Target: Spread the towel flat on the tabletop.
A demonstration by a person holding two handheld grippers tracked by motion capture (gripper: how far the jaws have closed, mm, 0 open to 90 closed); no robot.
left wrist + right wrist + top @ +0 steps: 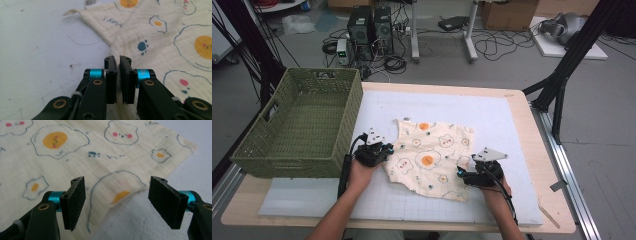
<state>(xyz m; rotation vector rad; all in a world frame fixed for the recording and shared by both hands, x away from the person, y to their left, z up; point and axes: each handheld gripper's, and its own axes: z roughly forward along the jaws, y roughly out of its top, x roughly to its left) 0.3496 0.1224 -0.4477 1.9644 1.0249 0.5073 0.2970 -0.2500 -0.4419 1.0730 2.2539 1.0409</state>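
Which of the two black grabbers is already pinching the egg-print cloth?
The left gripper: its jaws are shut on the edge of the cream egg-print cloth. The right gripper stands open, the cloth's lifted edge between its jaws, unpinched.

A cloth is spread near the middle of the table, toward its front edge. A basket is set at the left edge, apparently overhanging it. The cloth's left and right edges are flanked by the left gripper and right gripper.
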